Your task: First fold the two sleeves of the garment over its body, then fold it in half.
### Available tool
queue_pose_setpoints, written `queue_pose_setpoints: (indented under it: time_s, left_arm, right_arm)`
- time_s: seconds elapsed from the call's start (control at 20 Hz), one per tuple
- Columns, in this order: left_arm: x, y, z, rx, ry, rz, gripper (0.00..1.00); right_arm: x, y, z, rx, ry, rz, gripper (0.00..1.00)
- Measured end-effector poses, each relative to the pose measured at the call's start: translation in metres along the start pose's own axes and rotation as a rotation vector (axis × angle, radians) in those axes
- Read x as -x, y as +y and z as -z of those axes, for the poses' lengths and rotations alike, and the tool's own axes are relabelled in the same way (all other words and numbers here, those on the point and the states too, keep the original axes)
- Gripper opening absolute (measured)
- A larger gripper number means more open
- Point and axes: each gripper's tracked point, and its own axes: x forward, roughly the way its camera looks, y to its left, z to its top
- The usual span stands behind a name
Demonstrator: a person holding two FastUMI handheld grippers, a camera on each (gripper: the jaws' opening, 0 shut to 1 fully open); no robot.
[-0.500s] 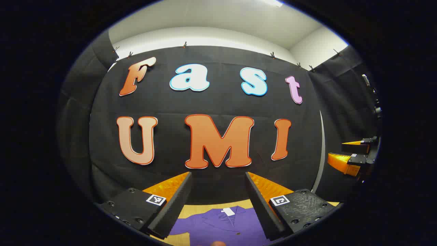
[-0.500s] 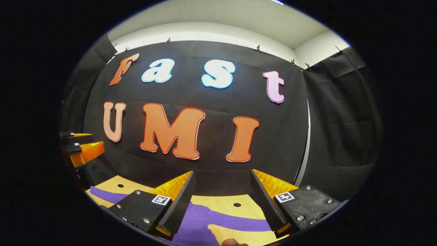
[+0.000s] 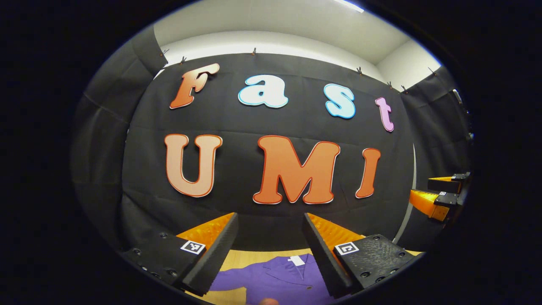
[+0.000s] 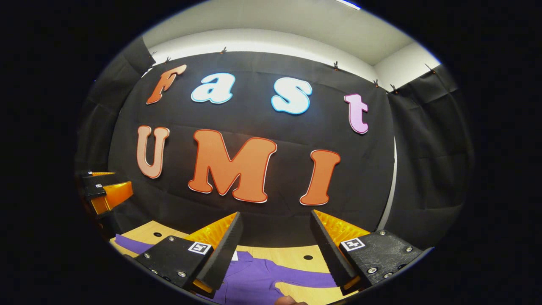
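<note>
A purple collared garment [image 3: 275,277] lies flat on the wooden table [image 3: 254,255], its collar and white neck tag toward the booth wall. In the left gripper view my left gripper [image 3: 270,220] hangs open above it, nothing between the fingers. In the right gripper view the garment [image 4: 254,277] stretches a sleeve [image 4: 309,277] to the right, and another purple strip reaches the table's left edge. My right gripper [image 4: 276,218] is open above the garment, holding nothing. Each gripper also appears at the edge of the other's view: the right gripper [image 3: 440,192] and the left gripper [image 4: 101,190].
The wooden table [image 4: 292,254] has small round holes [image 4: 308,257] in its top. The black cloth wall stands close behind the table's far edge. A fingertip [image 3: 269,301] peeks in at the bottom of each view.
Both views have swung slightly to the left, so the wall sits further right in the frames. More of the garment's collar area shows under the right gripper. Both grippers stay open.
</note>
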Motion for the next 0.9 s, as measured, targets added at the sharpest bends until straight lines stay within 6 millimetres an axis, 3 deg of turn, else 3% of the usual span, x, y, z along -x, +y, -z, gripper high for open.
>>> queue_pose_setpoints:
  time_s: [0.15, 0.2, 0.5, 0.9]
  left_arm:
    - [0.009, -0.01, 0.012, -0.025, -0.004, -0.036, 0.95]
    - [0.012, -0.013, 0.011, -0.041, -0.026, -0.05, 0.93]
    - [0.014, -0.035, 0.025, -0.067, -0.008, -0.091, 0.94]
    - [0.002, -0.058, 0.03, -0.072, -0.015, -0.086, 0.94]
  right_arm:
    - [-0.002, 0.005, 0.018, 0.012, 0.009, -0.046, 1.0]
    - [-0.004, 0.006, 0.022, 0.012, 0.012, -0.061, 0.95]
    - [-0.013, -0.004, 0.052, -0.024, 0.065, -0.091, 0.95]
    - [-0.037, -0.053, 0.084, -0.019, 0.106, -0.007, 0.95]
